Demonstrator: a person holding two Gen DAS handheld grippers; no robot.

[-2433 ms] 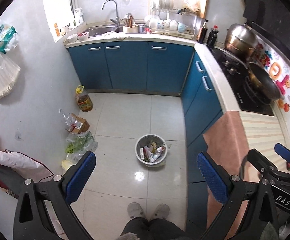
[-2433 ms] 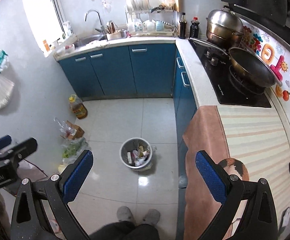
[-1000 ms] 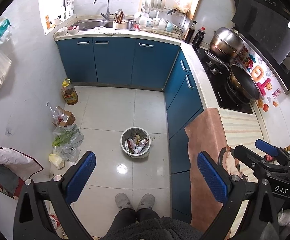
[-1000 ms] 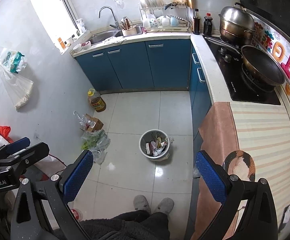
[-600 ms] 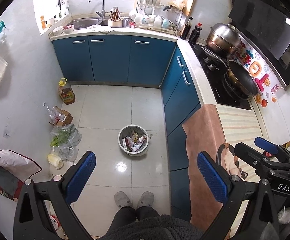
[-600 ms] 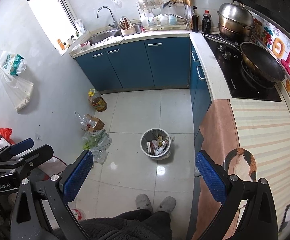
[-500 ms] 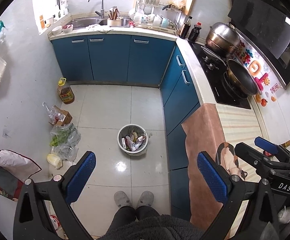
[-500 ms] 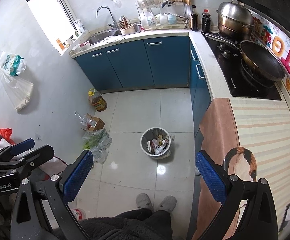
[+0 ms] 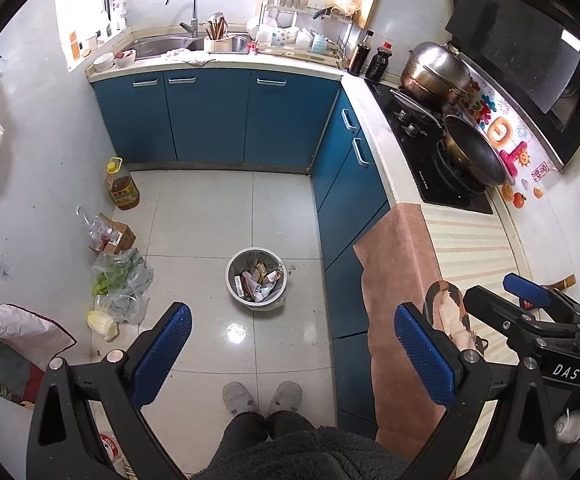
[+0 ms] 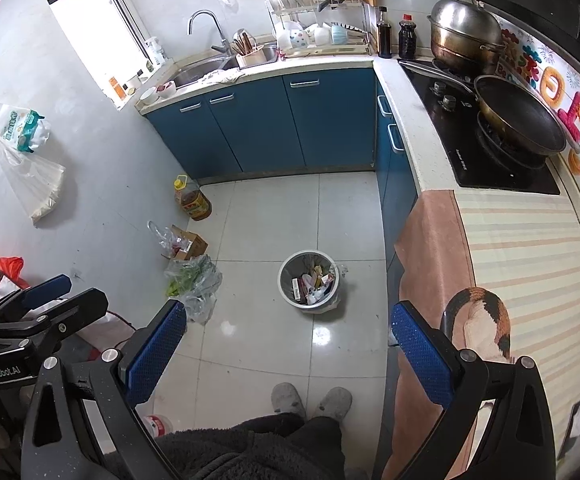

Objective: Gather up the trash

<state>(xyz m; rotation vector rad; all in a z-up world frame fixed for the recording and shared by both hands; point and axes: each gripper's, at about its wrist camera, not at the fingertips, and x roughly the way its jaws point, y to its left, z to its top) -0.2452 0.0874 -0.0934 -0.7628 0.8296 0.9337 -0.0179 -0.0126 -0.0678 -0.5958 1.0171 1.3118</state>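
A small kitchen with white walls (image 9: 29,128) and a glossy pale tile floor (image 9: 209,216). Blue cabinets (image 9: 209,116) run in an L under a light counter (image 10: 422,136), with a sink (image 9: 157,45) below a bright window (image 10: 89,28). A black hob (image 10: 486,152) sits on the right, a striped cloth (image 10: 530,248) beside it.

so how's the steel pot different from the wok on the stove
The steel pot is tall, shiny and covered by a domed lid; the wok is shallow, dark inside and open. The pot sits on the far burner, the wok on the near one. Both stand on the black stove.
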